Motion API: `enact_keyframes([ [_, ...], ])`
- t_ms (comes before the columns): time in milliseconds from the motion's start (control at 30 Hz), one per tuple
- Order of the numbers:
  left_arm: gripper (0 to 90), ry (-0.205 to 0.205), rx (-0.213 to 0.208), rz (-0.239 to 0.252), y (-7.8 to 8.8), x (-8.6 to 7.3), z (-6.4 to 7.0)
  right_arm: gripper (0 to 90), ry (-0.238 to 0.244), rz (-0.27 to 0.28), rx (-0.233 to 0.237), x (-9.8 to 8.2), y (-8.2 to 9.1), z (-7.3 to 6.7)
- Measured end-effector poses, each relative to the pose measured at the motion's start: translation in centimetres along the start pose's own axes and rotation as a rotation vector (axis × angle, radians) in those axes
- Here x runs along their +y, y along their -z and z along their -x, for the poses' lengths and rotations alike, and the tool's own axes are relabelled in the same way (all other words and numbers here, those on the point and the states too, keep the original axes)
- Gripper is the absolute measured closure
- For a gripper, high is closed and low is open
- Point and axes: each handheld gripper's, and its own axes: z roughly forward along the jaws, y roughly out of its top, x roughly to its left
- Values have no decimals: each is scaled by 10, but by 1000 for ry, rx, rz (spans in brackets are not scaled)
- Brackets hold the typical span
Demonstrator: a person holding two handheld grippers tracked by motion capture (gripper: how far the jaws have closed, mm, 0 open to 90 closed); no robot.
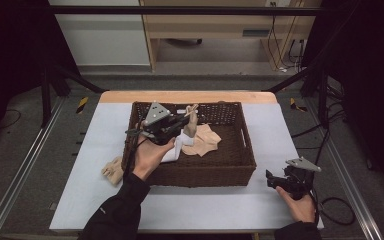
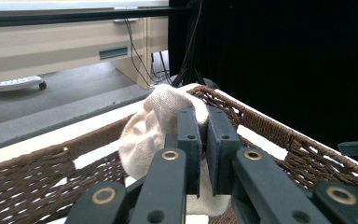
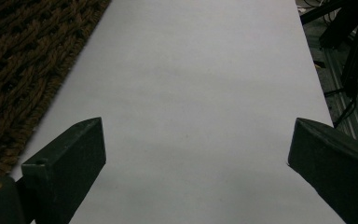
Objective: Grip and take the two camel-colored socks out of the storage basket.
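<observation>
My left gripper [image 1: 189, 121] hangs over the brown wicker basket [image 1: 245, 145], shut on a pale cream cloth [image 1: 181, 144] that dangles from its jaws into the basket. In the left gripper view the jaws [image 2: 203, 126] stand nearly together, with the cloth [image 2: 151, 123] bunched at their tips and falling to the left above the basket rim [image 2: 270, 126]. A beige cloth [image 1: 206, 140] lies on the basket floor. My right gripper [image 1: 271, 177] rests low over the table at the basket's right front corner, open [image 3: 196, 154] with only bare table between its fingers.
Another beige cloth [image 1: 112, 170] lies on the white table [image 1: 205, 205] just left of the basket. The basket wall [image 3: 18, 70] is close on the left in the right gripper view. Black frame legs and cables stand beyond the table's right edge.
</observation>
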Motion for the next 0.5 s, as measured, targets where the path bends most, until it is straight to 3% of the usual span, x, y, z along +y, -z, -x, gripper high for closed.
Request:
enact_keyframes([
  [233, 848, 15, 15, 37, 31, 3, -13, 44, -1, -1, -1, 0, 0, 0],
  [500, 847, 32, 59, 65, 66, 0, -32, 44, -1, -1, -2, 0, 0, 0],
])
